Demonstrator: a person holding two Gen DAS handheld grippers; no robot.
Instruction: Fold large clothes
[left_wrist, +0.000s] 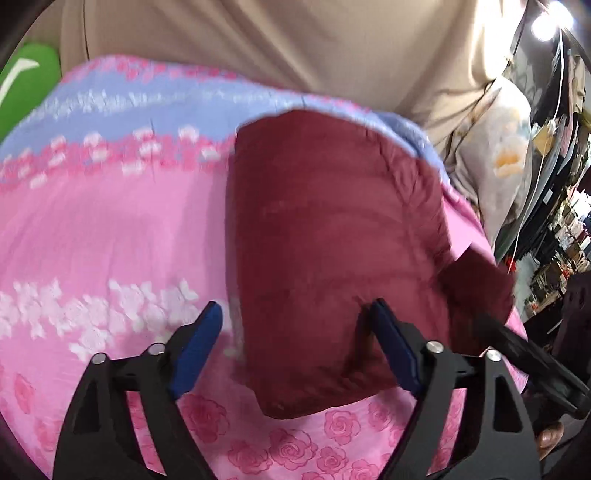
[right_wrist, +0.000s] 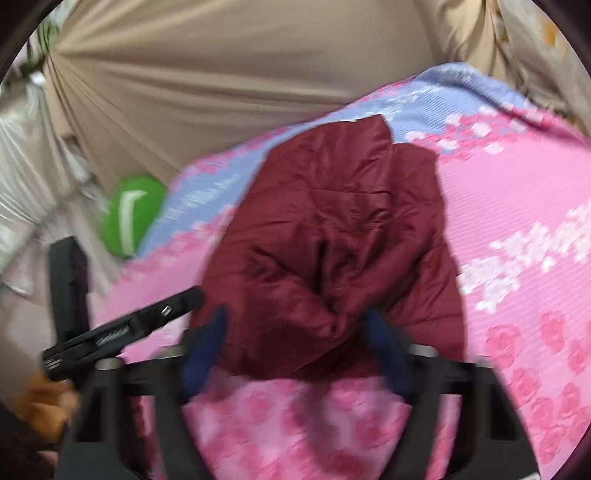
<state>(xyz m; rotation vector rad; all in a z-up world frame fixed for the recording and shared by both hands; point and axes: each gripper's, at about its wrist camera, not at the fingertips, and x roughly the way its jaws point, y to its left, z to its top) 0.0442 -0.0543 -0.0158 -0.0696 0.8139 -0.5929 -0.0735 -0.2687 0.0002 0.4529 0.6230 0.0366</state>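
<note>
Maroon puffy jacket (left_wrist: 332, 240) lying folded-ish on the pink flowery bedspread (left_wrist: 110, 229), filling the middle and right of the left wrist frame and the centre of the right wrist one. Left tool (left_wrist: 295, 347) spread wide, hovering at bottom centre with nothing pinched. Right tool (right_wrist: 295, 350) blurry at bottom centre, about half spread, straddling the jacket's near edge, can't tell if it's actually pinching; green thing (right_wrist: 131, 216) at middle left
</note>
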